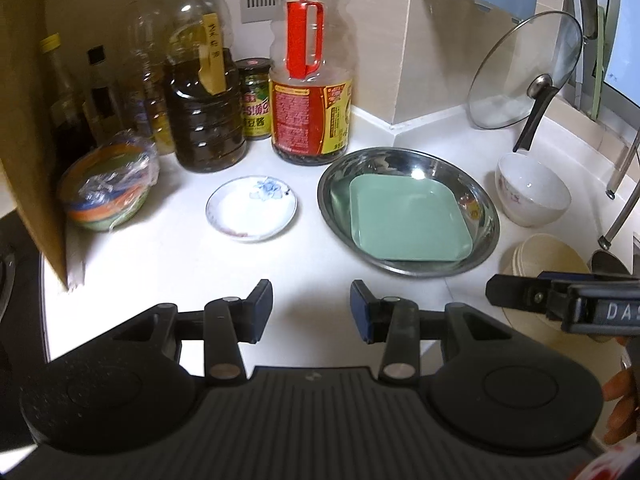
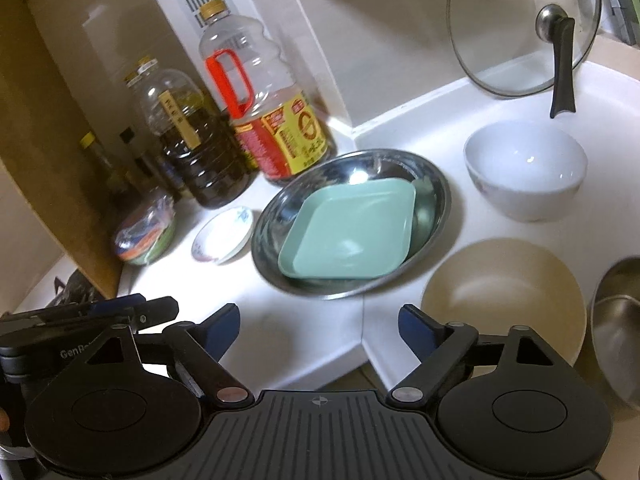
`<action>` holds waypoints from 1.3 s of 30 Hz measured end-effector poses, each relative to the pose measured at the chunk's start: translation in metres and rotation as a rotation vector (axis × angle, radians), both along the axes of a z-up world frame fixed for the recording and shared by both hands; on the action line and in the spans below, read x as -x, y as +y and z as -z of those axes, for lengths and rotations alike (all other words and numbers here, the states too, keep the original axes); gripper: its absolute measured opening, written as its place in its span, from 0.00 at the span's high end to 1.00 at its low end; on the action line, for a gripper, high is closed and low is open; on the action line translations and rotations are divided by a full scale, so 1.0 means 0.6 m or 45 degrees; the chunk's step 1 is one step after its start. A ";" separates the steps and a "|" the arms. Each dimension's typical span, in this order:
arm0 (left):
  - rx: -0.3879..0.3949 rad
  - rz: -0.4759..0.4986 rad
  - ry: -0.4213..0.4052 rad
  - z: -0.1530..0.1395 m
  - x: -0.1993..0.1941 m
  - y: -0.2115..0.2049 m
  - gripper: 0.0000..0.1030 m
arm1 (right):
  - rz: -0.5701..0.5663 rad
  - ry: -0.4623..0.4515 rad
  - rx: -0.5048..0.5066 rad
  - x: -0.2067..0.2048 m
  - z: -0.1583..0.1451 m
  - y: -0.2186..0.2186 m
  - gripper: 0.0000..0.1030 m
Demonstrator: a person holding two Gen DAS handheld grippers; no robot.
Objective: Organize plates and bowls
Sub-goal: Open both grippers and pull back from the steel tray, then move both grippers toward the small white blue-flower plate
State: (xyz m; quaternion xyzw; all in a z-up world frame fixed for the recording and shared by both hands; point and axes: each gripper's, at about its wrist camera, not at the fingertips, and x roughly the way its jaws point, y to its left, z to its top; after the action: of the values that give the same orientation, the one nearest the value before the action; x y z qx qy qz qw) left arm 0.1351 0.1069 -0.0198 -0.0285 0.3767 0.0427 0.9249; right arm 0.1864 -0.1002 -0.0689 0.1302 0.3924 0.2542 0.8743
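Observation:
A green square plate [image 1: 408,220] [image 2: 352,232] lies inside a round steel dish [image 1: 486,220] [image 2: 434,196] on the white counter. Left of it sits a small white saucer [image 1: 252,208] [image 2: 222,236] with a blue flower. A white bowl [image 1: 534,190] [image 2: 524,168] stands to the right, and a beige bowl [image 1: 544,252] [image 2: 504,292] is nearer. My left gripper [image 1: 312,310] is open over bare counter with nothing between its fingers. My right gripper [image 2: 320,328] is open wide above the counter's front edge, holding nothing. Each gripper shows at the side of the other's view.
Oil and sauce bottles [image 1: 310,80] [image 2: 272,120] line the back corner. A wrapped stack of coloured bowls [image 1: 108,188] [image 2: 146,232] sits beside a cardboard panel [image 1: 28,120]. A glass lid [image 1: 524,72] [image 2: 524,28] leans on the wall. A steel pot [image 2: 618,320] stands far right.

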 end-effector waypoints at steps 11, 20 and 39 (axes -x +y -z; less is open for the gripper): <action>-0.007 -0.071 0.021 -0.002 0.058 -0.016 0.62 | -0.091 -0.033 0.015 0.040 0.001 0.003 0.16; 0.004 -0.103 0.044 -0.001 0.083 -0.027 0.63 | -0.124 -0.018 0.054 0.051 0.003 -0.001 0.16; 0.022 -0.170 0.092 0.010 0.105 -0.012 0.63 | -0.250 0.004 0.099 0.059 0.013 0.039 0.16</action>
State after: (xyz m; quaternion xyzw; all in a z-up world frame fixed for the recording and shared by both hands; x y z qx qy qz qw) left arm 0.0722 0.1000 -0.0256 -0.0599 0.4074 0.1019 0.9056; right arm 0.1510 -0.0765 -0.0769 0.0576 0.4142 0.3232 0.8489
